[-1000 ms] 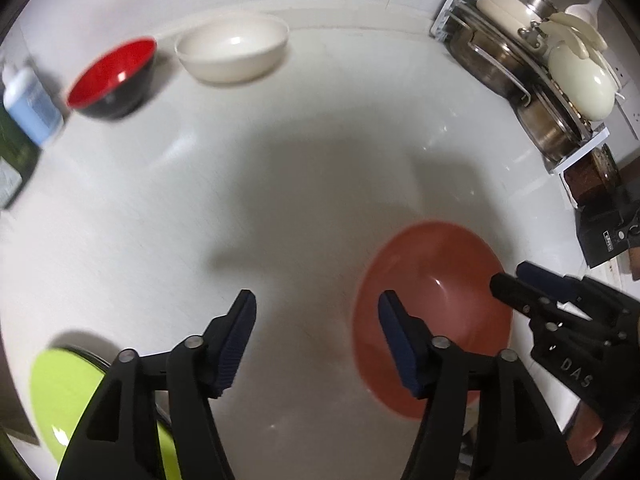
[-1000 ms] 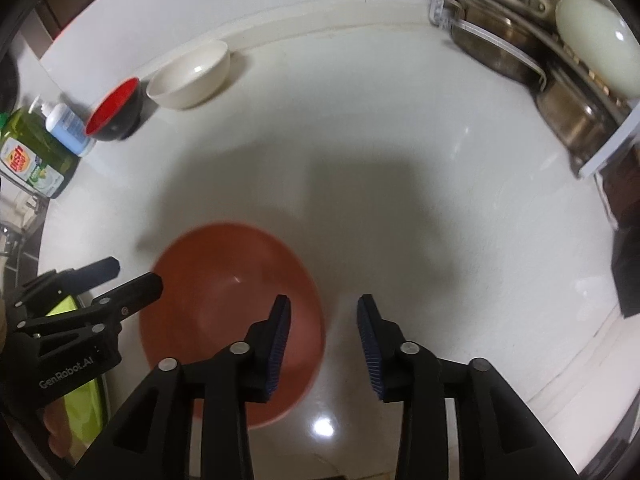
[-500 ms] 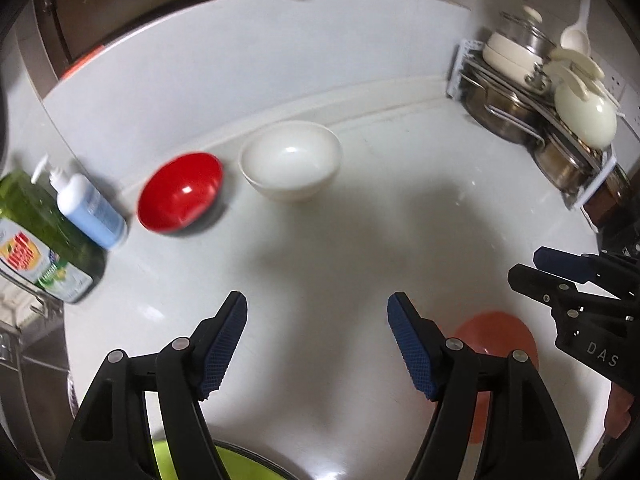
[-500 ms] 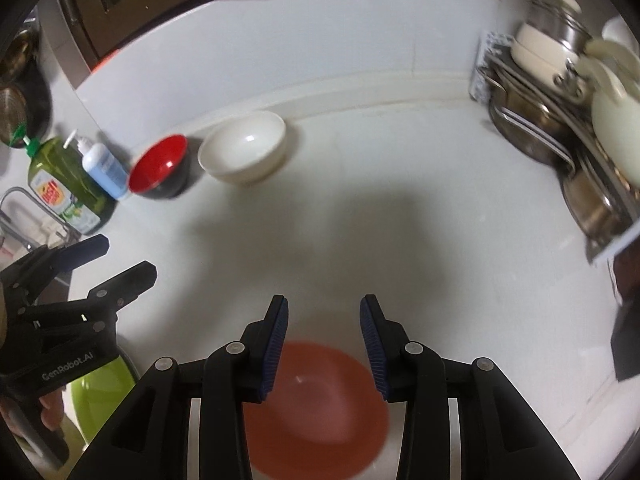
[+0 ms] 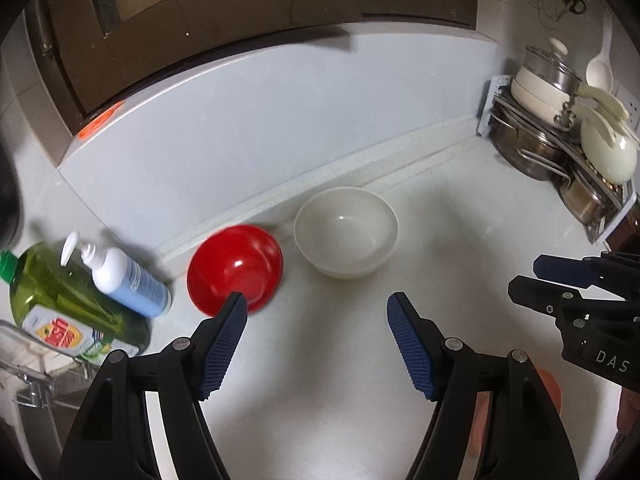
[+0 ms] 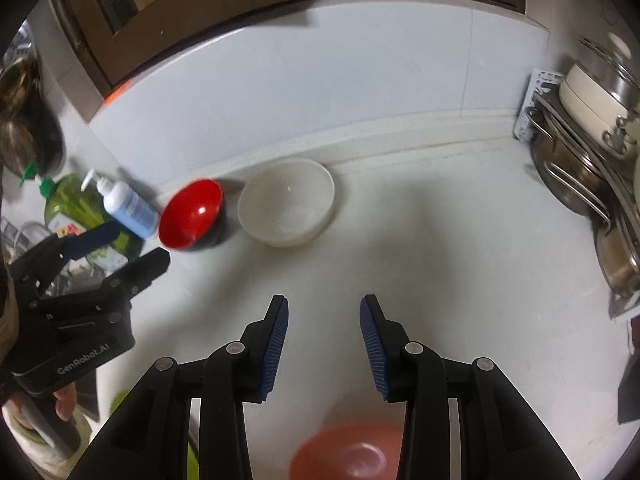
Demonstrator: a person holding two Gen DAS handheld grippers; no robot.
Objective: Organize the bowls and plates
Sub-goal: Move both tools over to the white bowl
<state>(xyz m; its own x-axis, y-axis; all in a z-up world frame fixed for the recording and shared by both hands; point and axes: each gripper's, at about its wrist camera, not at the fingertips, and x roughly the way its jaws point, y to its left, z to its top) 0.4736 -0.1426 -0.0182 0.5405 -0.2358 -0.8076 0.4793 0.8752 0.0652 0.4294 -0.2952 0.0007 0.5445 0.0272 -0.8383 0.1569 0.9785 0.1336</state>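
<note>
A red bowl [image 5: 235,267] [image 6: 191,213] and a cream bowl [image 5: 346,231] [image 6: 287,202] stand side by side at the back of the white counter, by the wall. My left gripper [image 5: 317,312] [image 6: 120,246] hangs open and empty above the counter, short of both bowls. My right gripper [image 6: 323,320] [image 5: 536,274] is open too, holding nothing. An orange plate [image 6: 349,456] [image 5: 552,388] lies flat below the right gripper, partly hidden by its arms. A sliver of a green plate [image 6: 120,398] shows at lower left.
A green dish-soap bottle [image 5: 60,300] and a white-and-blue pump bottle [image 5: 124,280] stand left of the red bowl, beside a sink edge [image 5: 28,360]. A rack of steel pots and cream lids [image 5: 560,144] [image 6: 592,160] fills the right corner.
Both grippers have risen and tilted up toward the back wall. The bowls now sit mid-frame, and the orange and green plates have slid to the bottom edges. Both stayed open.
</note>
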